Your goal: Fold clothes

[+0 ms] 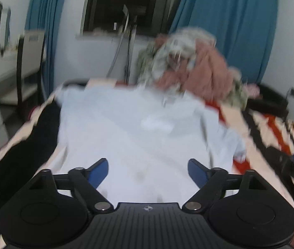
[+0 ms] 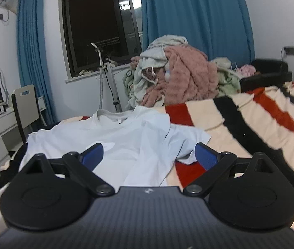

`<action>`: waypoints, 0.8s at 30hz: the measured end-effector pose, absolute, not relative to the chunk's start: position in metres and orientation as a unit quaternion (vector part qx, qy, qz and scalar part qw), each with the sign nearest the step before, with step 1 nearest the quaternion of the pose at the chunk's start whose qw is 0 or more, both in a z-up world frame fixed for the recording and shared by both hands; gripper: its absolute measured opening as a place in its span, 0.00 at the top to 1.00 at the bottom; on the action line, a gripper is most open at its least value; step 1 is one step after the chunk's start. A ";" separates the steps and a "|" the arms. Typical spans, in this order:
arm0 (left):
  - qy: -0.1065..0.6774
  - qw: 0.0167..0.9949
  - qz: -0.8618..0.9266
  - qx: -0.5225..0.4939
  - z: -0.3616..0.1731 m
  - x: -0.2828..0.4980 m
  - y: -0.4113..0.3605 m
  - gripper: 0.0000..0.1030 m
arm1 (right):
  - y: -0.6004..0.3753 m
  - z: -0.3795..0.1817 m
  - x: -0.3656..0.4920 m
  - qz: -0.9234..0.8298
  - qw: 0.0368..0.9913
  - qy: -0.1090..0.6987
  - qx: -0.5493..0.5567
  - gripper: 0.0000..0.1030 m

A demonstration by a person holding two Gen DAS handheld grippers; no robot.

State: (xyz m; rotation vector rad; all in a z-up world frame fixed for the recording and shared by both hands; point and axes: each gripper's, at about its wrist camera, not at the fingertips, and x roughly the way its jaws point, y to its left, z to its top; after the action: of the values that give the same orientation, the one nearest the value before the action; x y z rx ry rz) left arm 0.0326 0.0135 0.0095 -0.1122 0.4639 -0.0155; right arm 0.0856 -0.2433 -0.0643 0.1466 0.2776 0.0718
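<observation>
A pale blue T-shirt [image 2: 126,137] lies spread on a bed covered by a red, black and cream striped blanket [image 2: 250,114], its collar toward the window and its right side partly folded inward, as the left hand-held gripper [image 1: 148,171] and the right hand-held gripper [image 2: 149,155] hover over its near edge, each with blue-padded jaws wide apart and nothing between them. Beyond the shirt a heap of unfolded clothes [image 2: 178,76], topped by a pink fleece and a grey garment, sits piled before blue curtains [image 2: 188,10]; the left view is blurred.
</observation>
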 end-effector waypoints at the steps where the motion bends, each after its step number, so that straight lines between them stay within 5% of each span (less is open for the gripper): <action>1: 0.210 0.976 -0.011 -0.049 0.005 0.031 0.008 0.08 | -0.241 -0.064 0.084 0.034 0.989 0.131 0.063 0.07; 7: 0.219 0.974 -0.014 -0.063 -0.040 0.032 0.011 0.06 | -0.234 -0.070 0.084 0.033 0.991 0.115 0.059 0.07; 24: 0.220 0.975 0.000 -0.039 -0.060 0.040 0.017 0.01 | -0.226 -0.085 0.099 0.059 0.986 0.133 0.082 0.07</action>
State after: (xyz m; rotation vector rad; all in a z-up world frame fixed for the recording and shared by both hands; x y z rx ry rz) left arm 0.0398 0.0169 -0.0605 -0.0783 0.4439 -0.0004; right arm 0.0989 -0.2264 -0.0851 0.1643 0.2672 0.1179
